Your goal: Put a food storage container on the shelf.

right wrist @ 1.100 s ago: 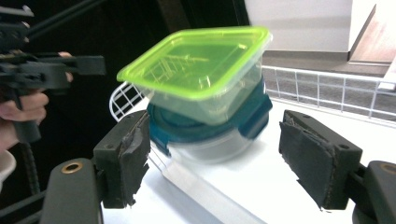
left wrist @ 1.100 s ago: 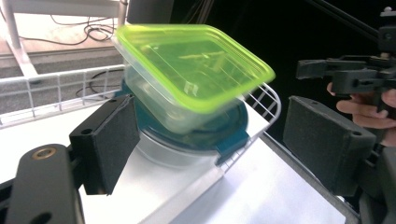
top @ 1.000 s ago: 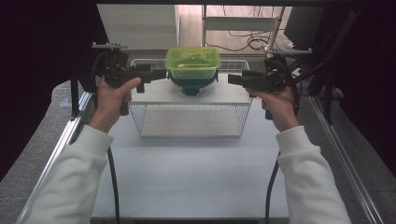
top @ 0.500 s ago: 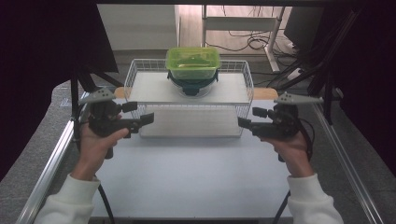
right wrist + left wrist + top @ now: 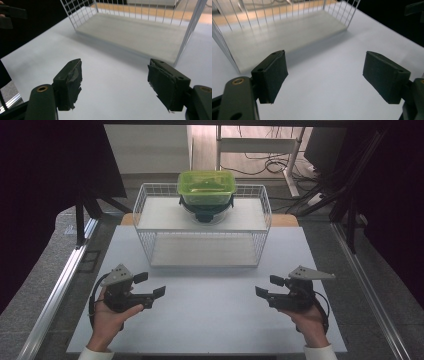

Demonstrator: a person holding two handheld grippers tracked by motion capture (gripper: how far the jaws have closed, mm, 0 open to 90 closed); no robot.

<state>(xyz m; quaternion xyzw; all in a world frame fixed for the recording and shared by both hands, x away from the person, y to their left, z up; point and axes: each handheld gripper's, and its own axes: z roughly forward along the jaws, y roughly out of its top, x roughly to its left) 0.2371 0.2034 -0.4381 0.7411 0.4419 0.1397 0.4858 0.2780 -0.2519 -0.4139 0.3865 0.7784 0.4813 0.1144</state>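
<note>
High view: left gripper [image 5: 150, 287] and right gripper [image 5: 266, 287] held low over white table [image 5: 210, 320], jaws spread, nothing between. Wire rack [image 5: 202, 237] seen beyond, green-lidded container [image 5: 206, 186] on top shelf.

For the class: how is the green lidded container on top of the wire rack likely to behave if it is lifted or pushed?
The green container looks like thin translucent plastic, so probably light and fairly stiff. Its smooth sides may slip between jaws. It sits on a dark rounded object atop the wire rack, so a sideways push could likely tip or slide it off.
</note>
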